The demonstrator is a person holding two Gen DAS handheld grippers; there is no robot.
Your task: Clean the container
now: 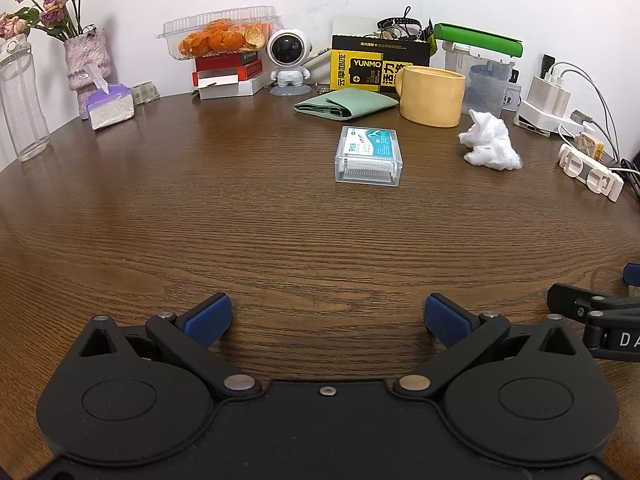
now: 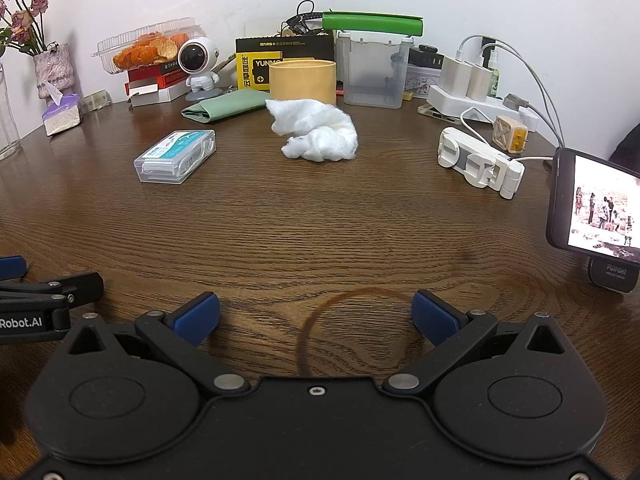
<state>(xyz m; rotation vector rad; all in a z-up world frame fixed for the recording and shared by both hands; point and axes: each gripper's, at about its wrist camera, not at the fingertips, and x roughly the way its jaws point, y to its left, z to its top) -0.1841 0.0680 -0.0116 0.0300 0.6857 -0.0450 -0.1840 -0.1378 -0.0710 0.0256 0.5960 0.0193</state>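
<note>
A yellow mug [image 1: 432, 94] [image 2: 303, 81] stands at the back of the wooden table. Just in front of it lies a crumpled white tissue wad [image 1: 491, 142] [image 2: 318, 134]. A clear plastic container with a white lid and green handle [image 2: 374, 68] [image 1: 480, 76] stands behind the mug to the right. My left gripper [image 1: 327, 320] hovers open over the near table, nothing between its blue pads. My right gripper [image 2: 316, 316] is open too, above a brown ring stain [image 2: 320, 320], far from the tissue.
A small clear box of floss picks [image 1: 368, 156] [image 2: 176, 155] lies mid-table. A folded green cloth [image 1: 346, 105], astronaut figure [image 1: 289, 60], clamshell of orange peels [image 1: 220, 38], tissue pack [image 1: 110, 106], vase [image 1: 86, 60], chargers [image 2: 468, 80], white folding stand [image 2: 478, 162] and phone [image 2: 596, 208] ring the edges.
</note>
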